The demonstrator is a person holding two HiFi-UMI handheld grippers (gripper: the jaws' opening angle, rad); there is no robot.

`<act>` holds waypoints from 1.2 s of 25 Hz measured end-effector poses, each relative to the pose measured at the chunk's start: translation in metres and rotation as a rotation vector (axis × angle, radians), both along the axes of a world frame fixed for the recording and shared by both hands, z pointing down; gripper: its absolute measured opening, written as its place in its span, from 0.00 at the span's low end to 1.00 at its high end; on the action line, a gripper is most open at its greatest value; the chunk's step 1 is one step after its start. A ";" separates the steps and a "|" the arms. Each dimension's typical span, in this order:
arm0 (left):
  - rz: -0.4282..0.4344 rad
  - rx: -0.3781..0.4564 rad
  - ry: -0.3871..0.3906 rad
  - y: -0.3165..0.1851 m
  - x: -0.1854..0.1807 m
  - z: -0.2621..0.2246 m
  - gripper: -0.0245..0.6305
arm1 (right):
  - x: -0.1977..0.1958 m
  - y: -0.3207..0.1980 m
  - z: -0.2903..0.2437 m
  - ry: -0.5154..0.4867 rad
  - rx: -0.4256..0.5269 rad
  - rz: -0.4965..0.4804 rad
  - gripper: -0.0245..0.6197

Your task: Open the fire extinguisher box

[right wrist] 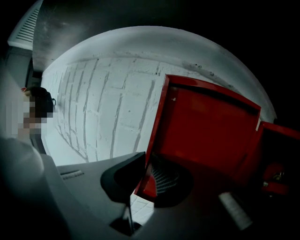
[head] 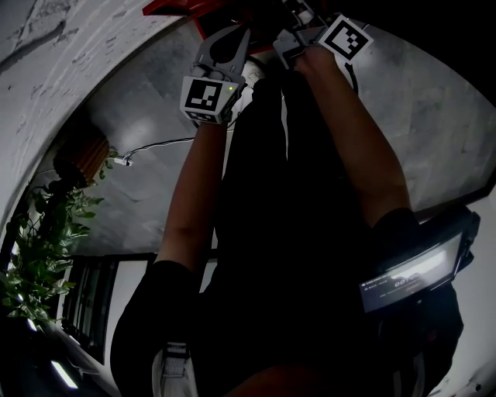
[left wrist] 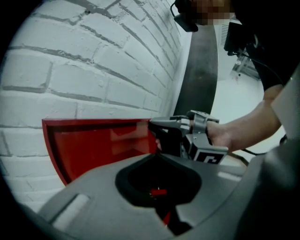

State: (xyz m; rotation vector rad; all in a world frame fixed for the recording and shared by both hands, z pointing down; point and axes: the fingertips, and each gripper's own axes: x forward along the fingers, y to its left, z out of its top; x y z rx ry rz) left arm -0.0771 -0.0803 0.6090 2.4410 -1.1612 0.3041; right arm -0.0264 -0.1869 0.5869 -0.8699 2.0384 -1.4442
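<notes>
The red fire extinguisher box (head: 174,6) hangs on a white brick wall (right wrist: 103,108). In the right gripper view its red door (right wrist: 206,126) stands ajar. The door's free edge runs between the jaws of my right gripper (right wrist: 145,183), which press on it. A dark opening (right wrist: 281,154) with a red part inside shows at the right. From the left gripper view, the right gripper (left wrist: 157,129) sits at the door's (left wrist: 98,145) right edge. My left gripper (left wrist: 159,187) is just below the door. A sliver of red shows in its jaw gap, and its grip is unclear.
A potted plant (head: 39,256) stands at the left on the grey floor, with a white cable (head: 155,147) beyond it. The person's dark clothing fills the middle of the head view, and a lit device (head: 411,275) hangs at the waist. A dark pillar (left wrist: 201,70) rises past the wall.
</notes>
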 end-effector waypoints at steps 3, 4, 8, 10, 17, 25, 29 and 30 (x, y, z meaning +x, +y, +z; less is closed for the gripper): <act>-0.006 0.000 -0.002 0.001 0.000 -0.009 0.04 | -0.004 0.006 -0.012 0.004 0.015 -0.028 0.10; -0.002 -0.002 -0.006 0.004 0.000 -0.013 0.04 | -0.007 0.011 -0.017 0.008 0.020 -0.043 0.10; 0.031 0.007 -0.017 0.019 0.012 -0.042 0.04 | -0.008 0.033 -0.052 0.101 0.092 -0.138 0.10; 0.040 0.020 -0.015 0.026 0.019 -0.062 0.04 | -0.005 0.047 -0.075 0.205 0.153 -0.201 0.09; 0.106 0.096 0.022 0.048 0.038 -0.154 0.04 | -0.002 0.100 -0.158 0.314 0.326 -0.380 0.06; 0.114 0.163 0.065 0.069 0.045 -0.262 0.04 | 0.013 0.154 -0.236 0.496 0.557 -0.456 0.05; 0.094 0.206 0.101 0.074 0.045 -0.307 0.04 | 0.009 0.169 -0.283 0.558 0.694 -0.498 0.05; 0.094 0.223 0.102 0.074 0.046 -0.317 0.04 | 0.007 0.170 -0.295 0.563 0.728 -0.505 0.05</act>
